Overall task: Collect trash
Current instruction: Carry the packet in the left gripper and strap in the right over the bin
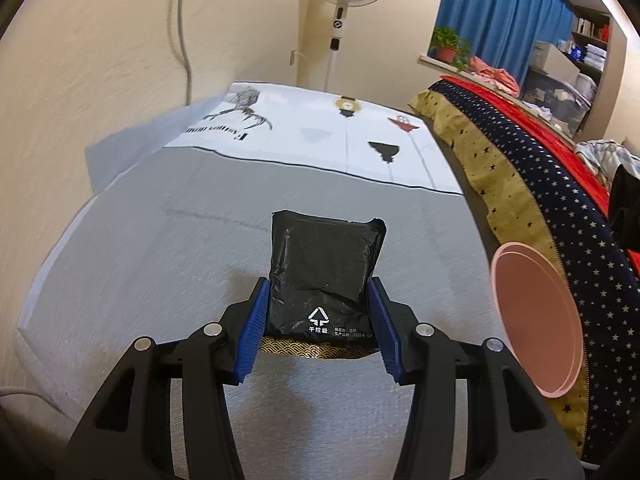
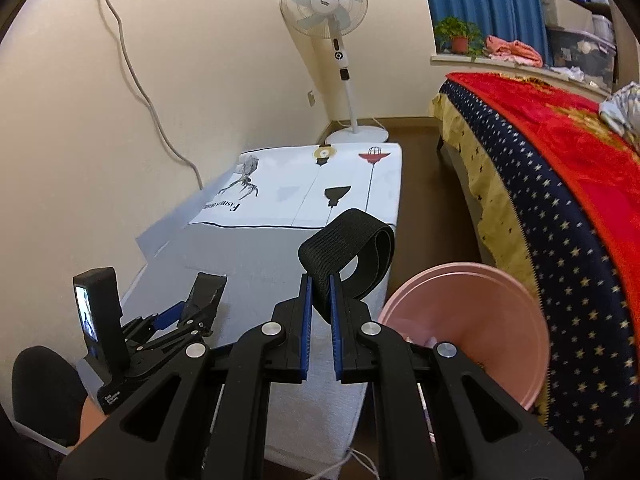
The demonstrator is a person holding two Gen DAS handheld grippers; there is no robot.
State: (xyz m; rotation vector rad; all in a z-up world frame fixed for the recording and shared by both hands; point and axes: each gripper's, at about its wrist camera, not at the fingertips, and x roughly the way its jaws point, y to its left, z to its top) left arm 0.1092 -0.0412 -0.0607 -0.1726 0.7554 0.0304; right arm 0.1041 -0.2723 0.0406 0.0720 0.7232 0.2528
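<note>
Black packet [image 1: 326, 276] clamped in left gripper [image 1: 320, 300], black strap [image 2: 348, 256] pinched in right gripper [image 2: 320, 296]

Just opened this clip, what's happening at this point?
A person with a gripper in each hand is clearing trash off a low grey-and-white covered table. The left gripper is shut on a black packet; whether the packet is lifted off the table cannot be told. The right gripper is shut on a black elastic band loop, held up beside a pink bin standing between table and bed.

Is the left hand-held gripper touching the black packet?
Touching. The left wrist view shows the left hand-held gripper with both blue pads pressed against the sides of the black packet.
</note>
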